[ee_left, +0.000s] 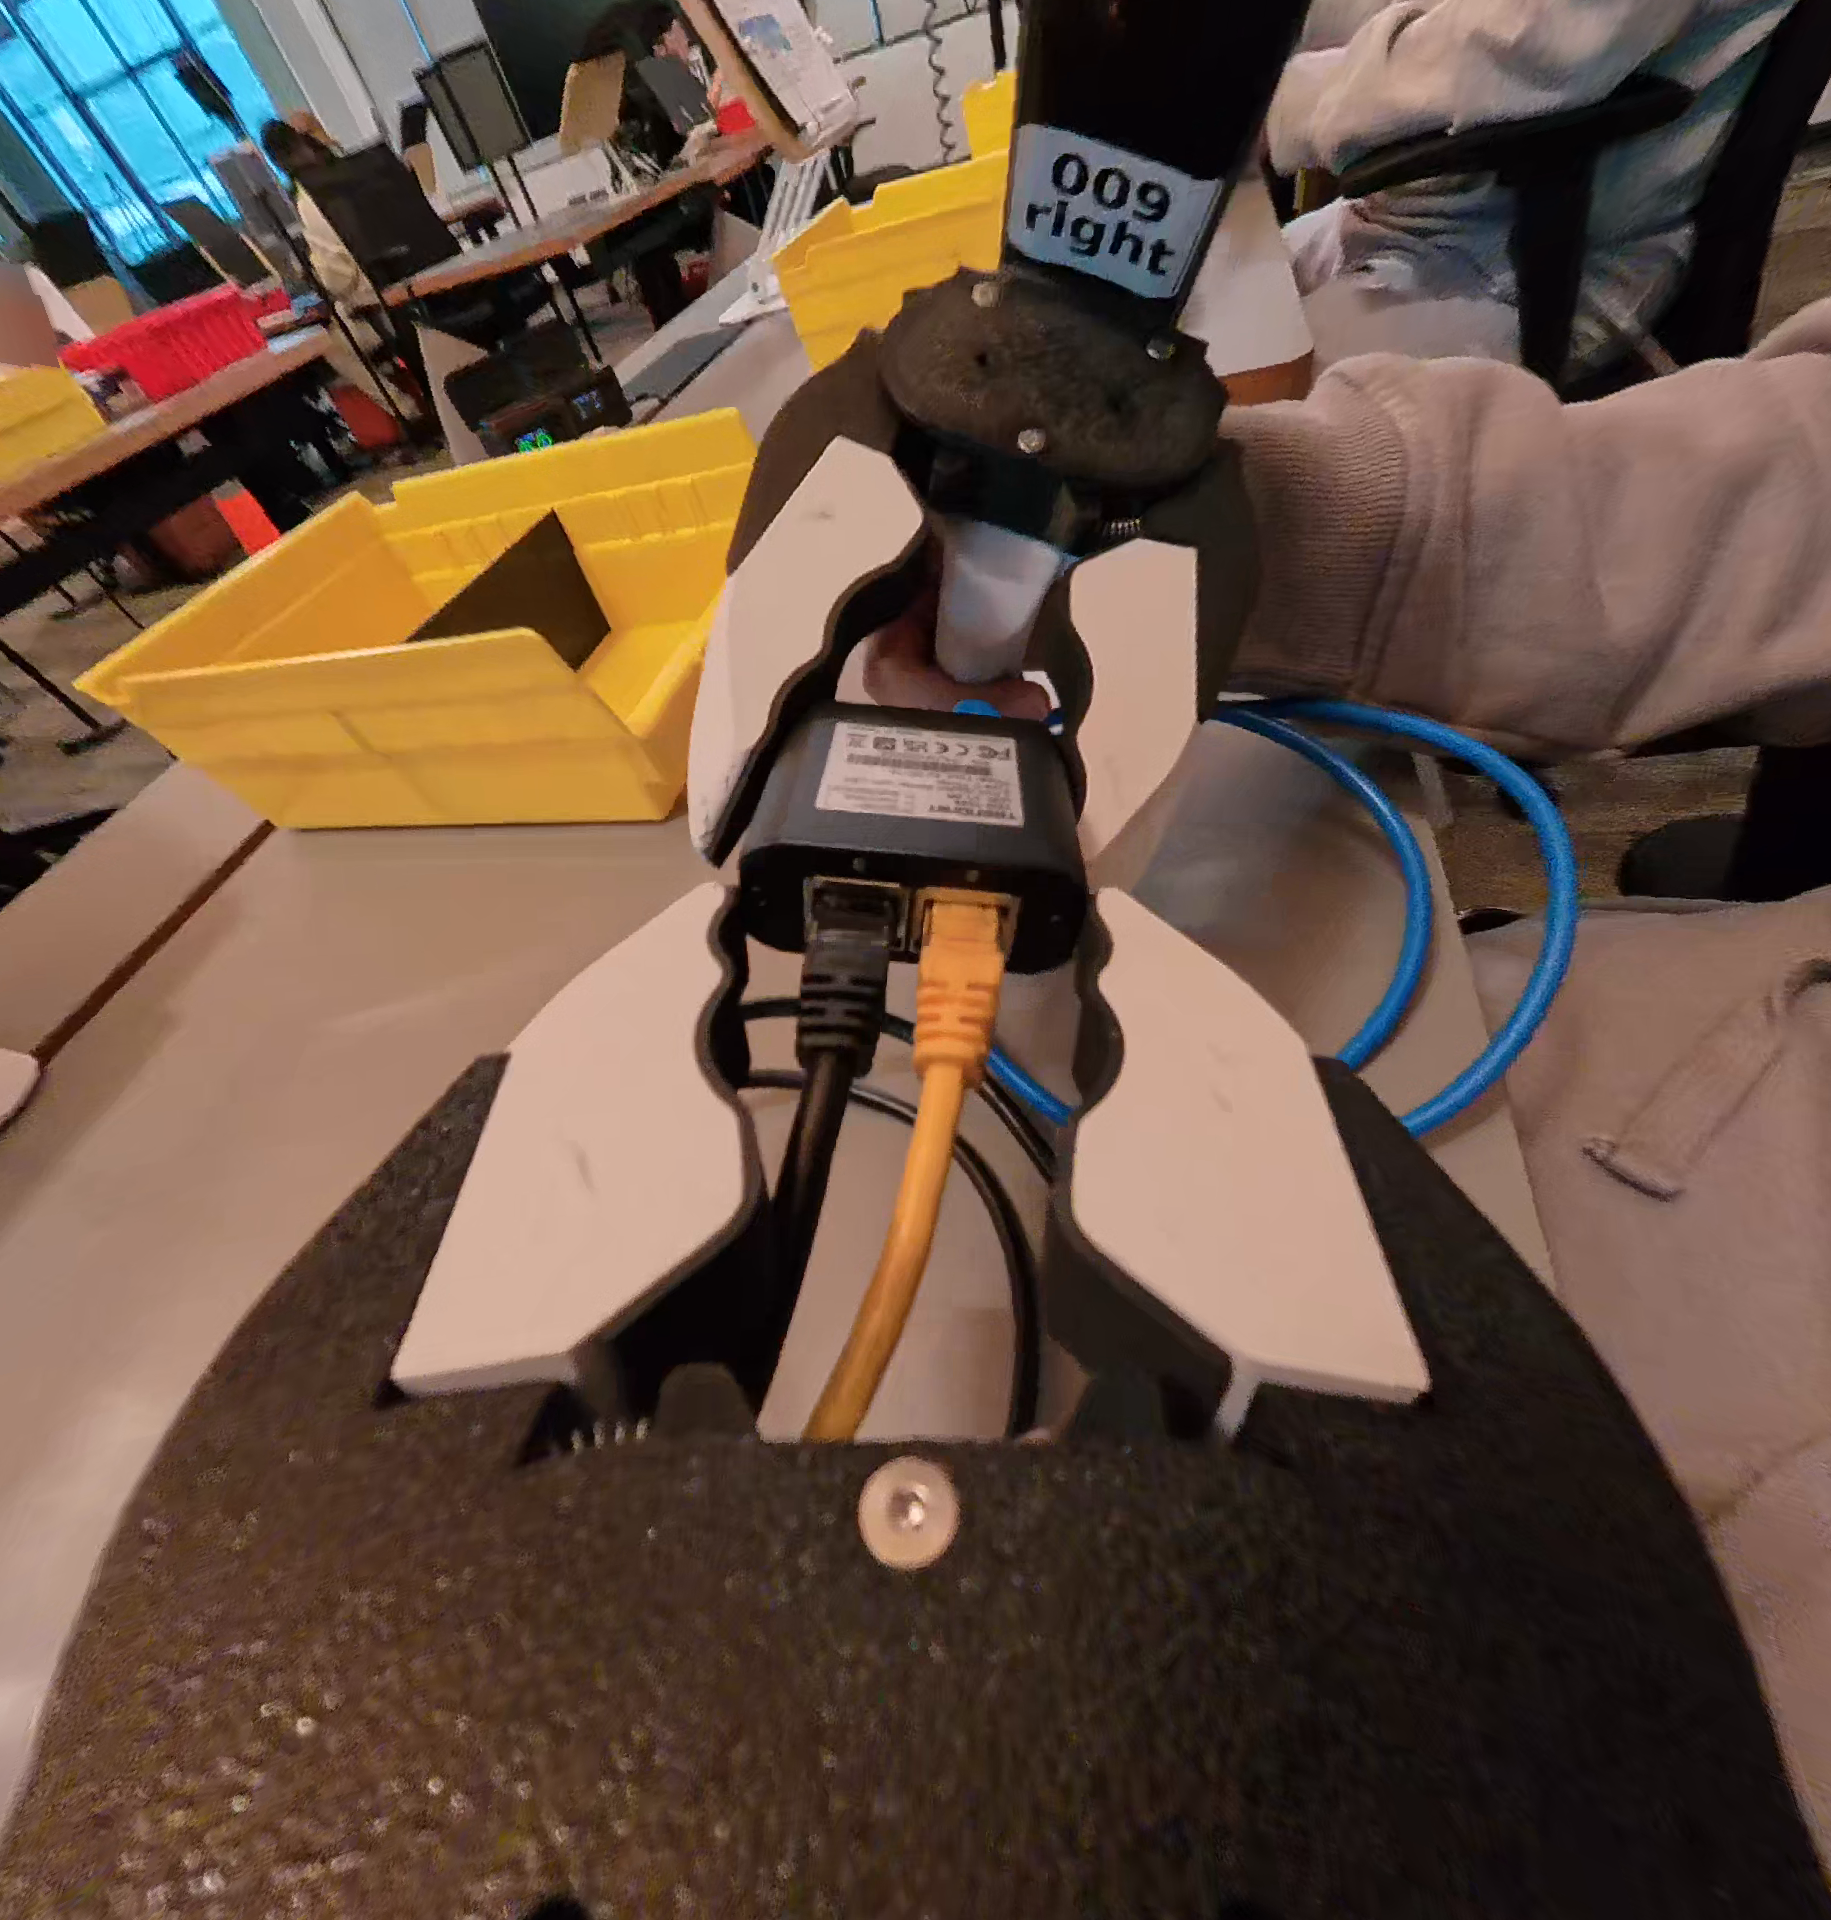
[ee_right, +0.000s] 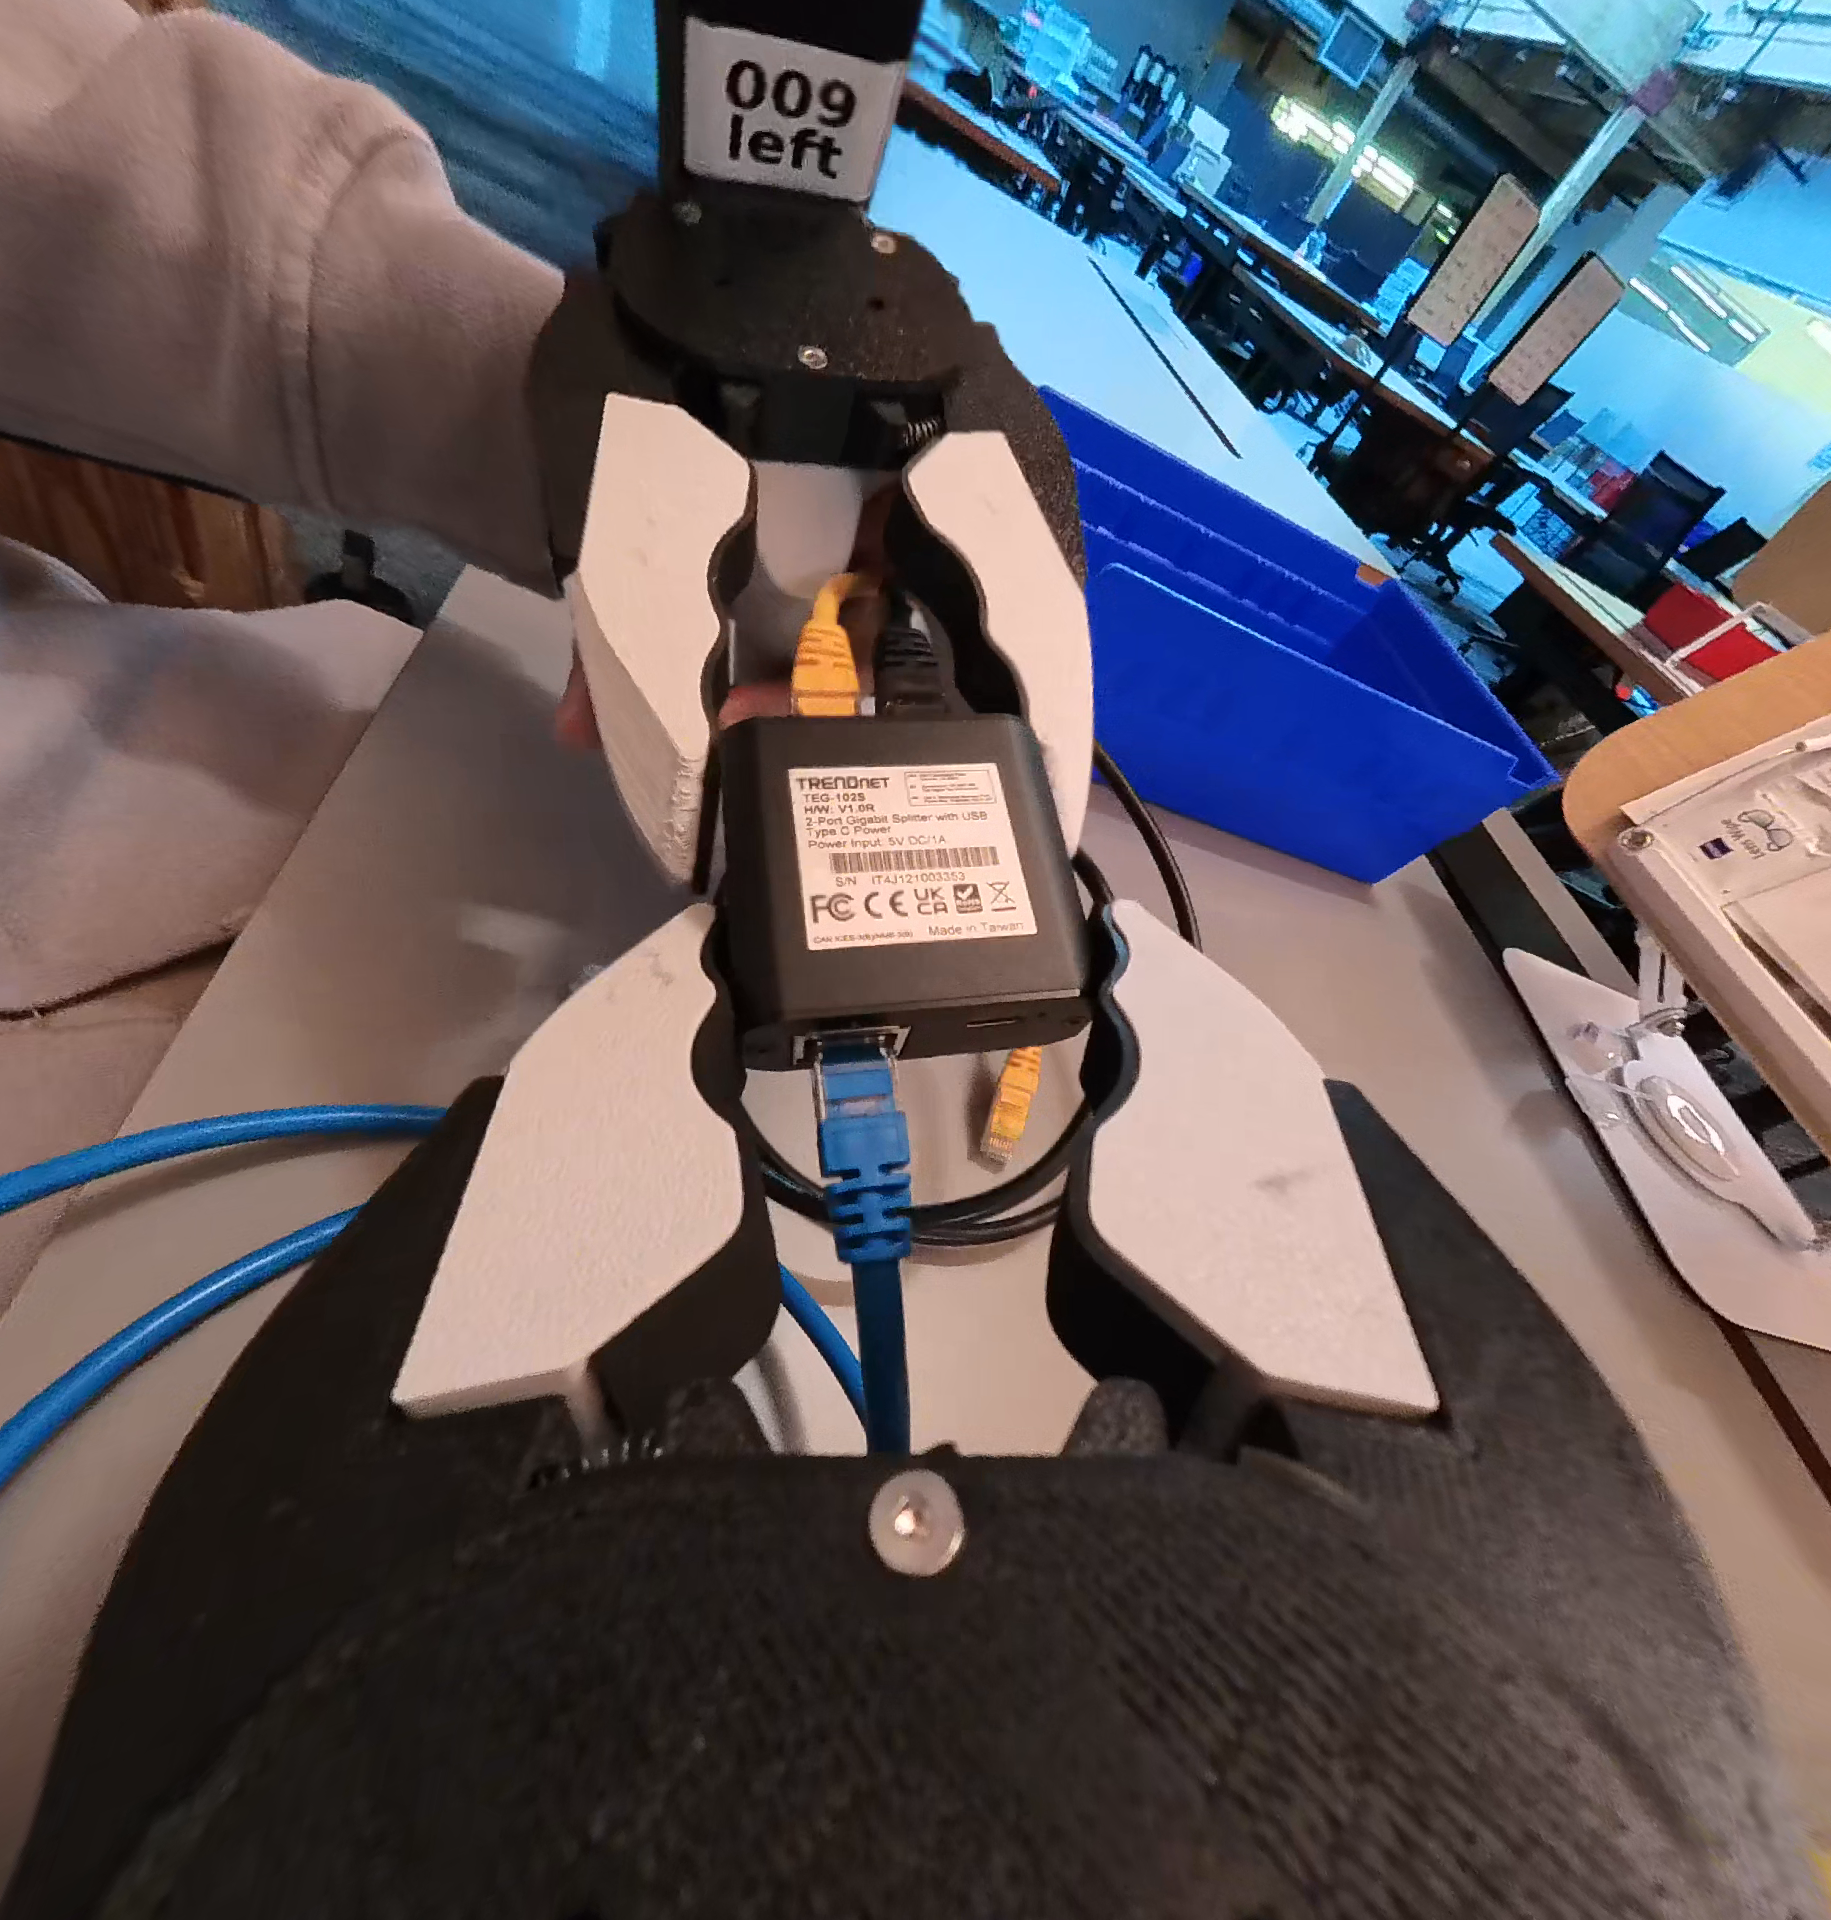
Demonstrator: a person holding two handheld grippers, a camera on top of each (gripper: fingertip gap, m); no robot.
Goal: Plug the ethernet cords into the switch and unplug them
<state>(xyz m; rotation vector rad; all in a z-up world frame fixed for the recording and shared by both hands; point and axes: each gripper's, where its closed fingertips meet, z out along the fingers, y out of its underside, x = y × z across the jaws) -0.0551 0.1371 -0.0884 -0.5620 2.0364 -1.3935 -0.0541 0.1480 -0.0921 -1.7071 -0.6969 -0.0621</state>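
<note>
Black divider (ee_left: 537,603) in yellow bin (ee_left: 391,717)

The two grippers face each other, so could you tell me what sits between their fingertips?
The black switch sits between the left gripper and the right gripper, gripped at both ends, as both wrist views show.

We are in an open-plan office or lab workspace. At the upper left of the left wrist view we see long desks (ee_left: 537,249), monitors (ee_left: 469,104), seated people (ee_left: 319,208) and tall windows (ee_left: 111,94). Yellow parts bins (ee_left: 391,686) sit on our grey table (ee_left: 371,966). The right wrist view's upper right shows more desk rows (ee_right: 1306,281) and 1 blue bin (ee_right: 1275,675).
</note>
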